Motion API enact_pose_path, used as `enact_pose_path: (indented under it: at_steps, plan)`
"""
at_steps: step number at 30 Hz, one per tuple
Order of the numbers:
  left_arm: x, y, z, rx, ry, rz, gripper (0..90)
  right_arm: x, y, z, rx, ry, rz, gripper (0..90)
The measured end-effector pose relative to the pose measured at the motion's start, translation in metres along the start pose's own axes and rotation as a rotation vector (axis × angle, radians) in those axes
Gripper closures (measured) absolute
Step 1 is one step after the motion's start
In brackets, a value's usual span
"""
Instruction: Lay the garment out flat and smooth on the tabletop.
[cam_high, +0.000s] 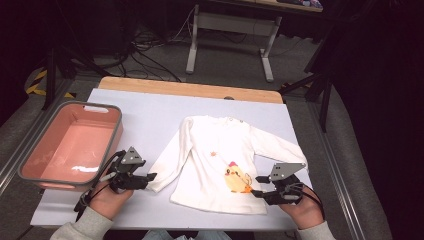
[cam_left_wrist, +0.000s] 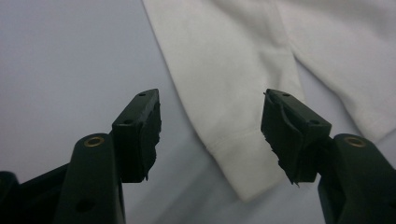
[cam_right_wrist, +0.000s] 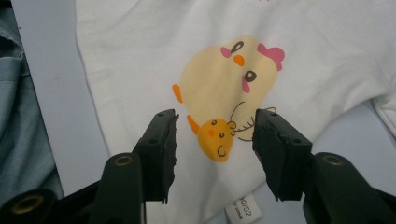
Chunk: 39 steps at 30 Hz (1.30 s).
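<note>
A small white long-sleeved shirt (cam_high: 220, 160) with a yellow chick print (cam_high: 237, 179) lies flat, front up, on the white table cover. My left gripper (cam_high: 150, 177) is open at the cuff of the shirt's left-hand sleeve (cam_left_wrist: 243, 158), which lies between its jaws. My right gripper (cam_high: 258, 186) is open at the shirt's lower right hem, just over the chick print (cam_right_wrist: 224, 88). A size label (cam_right_wrist: 243, 207) sticks out of the hem below the jaws.
A pink tub with a grey rim (cam_high: 30, 172) stands at the table's left, close to my left hand. The wooden table edge (cam_high: 190, 89) runs along the back. Bare white cover (cam_high: 145, 110) lies behind the shirt. Light blue cloth (cam_right_wrist: 23, 116) shows at the near edge.
</note>
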<state>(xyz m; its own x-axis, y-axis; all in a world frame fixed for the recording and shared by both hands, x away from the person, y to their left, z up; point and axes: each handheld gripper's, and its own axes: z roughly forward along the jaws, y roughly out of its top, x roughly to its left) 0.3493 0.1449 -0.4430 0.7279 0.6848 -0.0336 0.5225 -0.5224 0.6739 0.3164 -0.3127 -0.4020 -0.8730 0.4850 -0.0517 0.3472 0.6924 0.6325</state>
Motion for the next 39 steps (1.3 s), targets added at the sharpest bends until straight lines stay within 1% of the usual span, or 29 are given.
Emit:
enact_pose_path:
  at_steps: [1, 3, 4, 6, 8, 9, 10, 11, 12, 13, 14, 15, 16, 17, 18, 19, 23, 26, 28, 34, 38, 39]
  plan:
    - [-0.001, 0.0, 0.001, 0.007, 0.009, -0.01, 40.6, 0.0, 0.001, 0.001, -0.002, 0.003, -0.003, 49.8]
    - [-0.001, -0.001, 0.003, 0.033, 0.015, -0.01, 42.9, 0.001, 0.002, 0.003, -0.002, 0.006, -0.005, 49.5]
    - [-0.002, -0.002, 0.004, 0.055, 0.021, -0.006, 44.1, 0.001, 0.002, 0.004, -0.003, 0.008, -0.007, 49.5]
    - [-0.003, -0.003, 0.007, 0.078, 0.014, -0.018, 47.7, 0.002, 0.003, 0.006, 0.0, 0.013, -0.014, 49.5]
    - [-0.002, -0.003, 0.009, 0.101, -0.013, -0.023, 53.4, 0.003, 0.003, 0.007, 0.002, 0.011, -0.017, 49.5]
    - [-0.001, -0.003, 0.008, 0.104, -0.038, -0.029, 59.7, 0.003, 0.003, 0.008, 0.002, 0.014, -0.016, 49.5]
    - [0.0, -0.003, 0.009, 0.103, -0.059, -0.037, 63.9, 0.003, 0.003, 0.008, 0.002, 0.013, -0.015, 49.5]
    - [0.0, -0.003, 0.009, 0.106, -0.065, -0.043, 66.1, 0.004, 0.002, 0.009, 0.002, 0.013, -0.015, 49.6]
    - [0.0, -0.003, 0.009, 0.107, -0.077, -0.045, 70.2, 0.004, 0.002, 0.009, 0.002, 0.015, -0.015, 49.6]
    - [0.0, -0.003, 0.009, 0.11, -0.095, -0.046, 75.2, 0.004, 0.002, 0.01, 0.003, 0.016, -0.012, 49.7]
    - [0.001, -0.002, 0.01, 0.116, -0.12, -0.047, 82.0, 0.004, 0.002, 0.01, 0.004, 0.018, -0.013, 49.7]
    - [0.001, -0.001, 0.009, 0.119, -0.118, -0.045, 82.9, 0.004, 0.002, 0.011, 0.004, 0.018, -0.015, 49.7]
    - [-0.001, 0.0, 0.009, 0.127, -0.107, -0.034, 83.4, 0.004, 0.002, 0.012, 0.005, 0.017, -0.015, 49.9]
    - [-0.002, 0.002, 0.008, 0.13, -0.104, -0.027, 83.9, 0.004, 0.002, 0.012, 0.006, 0.02, -0.015, 50.1]
    - [-0.005, 0.004, 0.005, 0.123, -0.087, -0.006, 84.1, 0.004, 0.002, 0.012, 0.004, 0.019, -0.015, 50.2]
    - [-0.006, 0.005, 0.003, 0.114, -0.086, -0.003, 84.2, 0.004, 0.003, 0.011, 0.001, 0.017, -0.016, 50.2]
    - [-0.011, 0.017, -0.018, 0.041, -0.04, 0.026, 84.1, 0.005, 0.004, 0.009, -0.009, 0.015, -0.016, 50.3]
    - [-0.01, 0.024, -0.034, 0.009, -0.006, 0.044, 84.1, 0.005, 0.004, 0.01, -0.009, 0.015, -0.013, 50.2]
    - [-0.005, 0.028, -0.042, -0.006, 0.014, 0.047, 84.1, 0.005, 0.004, 0.01, -0.009, 0.015, -0.015, 50.2]
    - [0.017, 0.036, -0.06, -0.025, 0.055, 0.013, 83.9, 0.005, 0.006, 0.011, -0.012, 0.015, -0.017, 50.2]
    - [0.032, 0.039, -0.068, -0.023, 0.08, -0.012, 83.8, 0.004, 0.005, 0.012, -0.013, 0.015, -0.013, 50.2]
    - [0.037, 0.039, -0.068, -0.019, 0.087, -0.012, 83.7, 0.005, 0.005, 0.012, -0.013, 0.015, -0.014, 50.2]
